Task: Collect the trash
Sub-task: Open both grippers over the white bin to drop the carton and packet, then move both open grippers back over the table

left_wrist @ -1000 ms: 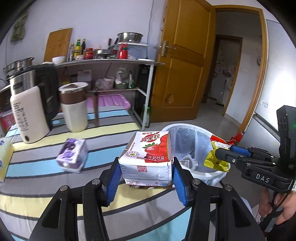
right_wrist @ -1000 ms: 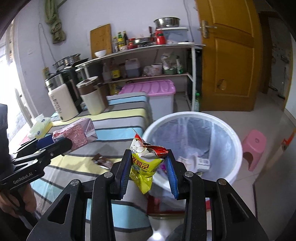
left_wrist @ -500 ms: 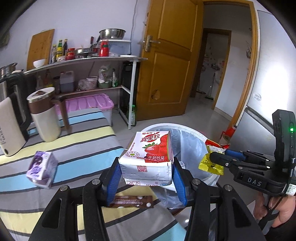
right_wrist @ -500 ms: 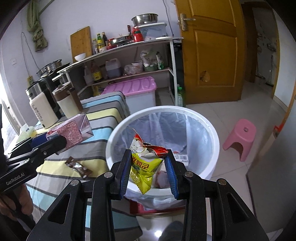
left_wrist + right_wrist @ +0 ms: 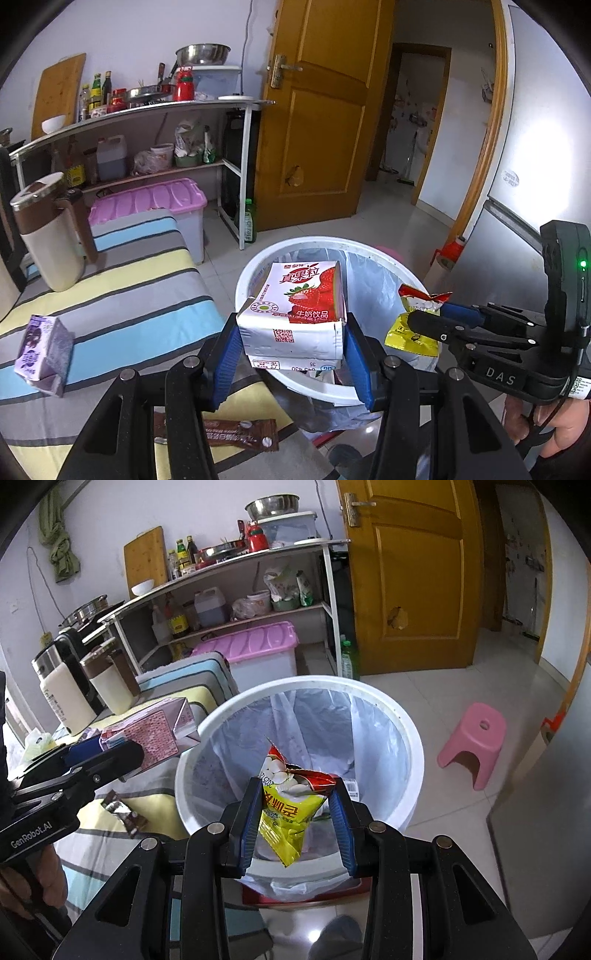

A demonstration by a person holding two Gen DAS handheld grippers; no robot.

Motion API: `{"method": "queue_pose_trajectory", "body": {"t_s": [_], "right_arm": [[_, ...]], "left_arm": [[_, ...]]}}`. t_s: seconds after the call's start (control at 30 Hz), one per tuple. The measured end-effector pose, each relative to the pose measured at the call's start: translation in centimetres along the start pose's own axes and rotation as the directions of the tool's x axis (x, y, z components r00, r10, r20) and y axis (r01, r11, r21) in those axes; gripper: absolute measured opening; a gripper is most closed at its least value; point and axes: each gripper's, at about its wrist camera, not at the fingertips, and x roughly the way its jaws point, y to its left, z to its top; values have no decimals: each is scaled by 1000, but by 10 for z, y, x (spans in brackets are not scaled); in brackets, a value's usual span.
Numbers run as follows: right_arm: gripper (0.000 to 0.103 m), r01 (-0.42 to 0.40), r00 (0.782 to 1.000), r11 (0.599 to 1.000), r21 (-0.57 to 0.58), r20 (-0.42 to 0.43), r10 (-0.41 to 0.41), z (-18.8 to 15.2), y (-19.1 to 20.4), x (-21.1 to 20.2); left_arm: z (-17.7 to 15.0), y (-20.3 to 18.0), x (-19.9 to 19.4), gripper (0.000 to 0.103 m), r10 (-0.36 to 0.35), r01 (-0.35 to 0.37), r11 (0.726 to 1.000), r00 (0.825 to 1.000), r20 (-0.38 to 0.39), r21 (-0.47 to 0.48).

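My left gripper [image 5: 291, 347] is shut on a strawberry milk carton [image 5: 295, 310] and holds it over the near rim of the white trash bin [image 5: 258, 258]. The carton [image 5: 151, 738] also shows in the right wrist view at the bin's left edge. My right gripper [image 5: 295, 819] is shut on a yellow and red snack bag [image 5: 288, 805] above the bin's opening [image 5: 410, 734]. The bag [image 5: 413, 325] shows at the bin's right side in the left wrist view. The bin has a clear liner with some trash inside.
A purple carton [image 5: 44, 354] and a brown wrapper [image 5: 236, 435] lie on the striped tablecloth [image 5: 129, 295]. A thermos jug [image 5: 51, 229] stands at the back. A pink stool [image 5: 476, 738] is on the floor right of the bin. A shelf rack [image 5: 147, 110] and pink-lidded box [image 5: 155, 199] stand behind.
Both grippers have moved from over the table toward the bin; the carton and the snack bag now hang over its opening. Both stay clamped.
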Motion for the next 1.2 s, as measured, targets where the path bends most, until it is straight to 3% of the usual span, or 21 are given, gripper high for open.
{"method": "queue_pose_trajectory", "body": {"t_s": [0.23, 0.5, 0.77, 1.2], "right_arm": [[39, 17, 999, 1000, 17, -32, -16, -2, -10, 14], [42, 11, 1000, 1000, 28, -23, -11, -3, -15, 12], [42, -10, 1000, 1000, 7, 1, 10, -4, -3, -4], [42, -82, 996, 995, -57, 38, 84, -8, 36, -35]], "left_arm": [[0, 0, 21, 53, -13, 13, 1000, 999, -44, -4], [0, 2, 18, 53, -17, 16, 1000, 999, -30, -14], [-3, 7, -4, 53, -35, 35, 999, 999, -2, -41], [-20, 19, -61, 53, 16, -11, 998, 998, 64, -65]]}}
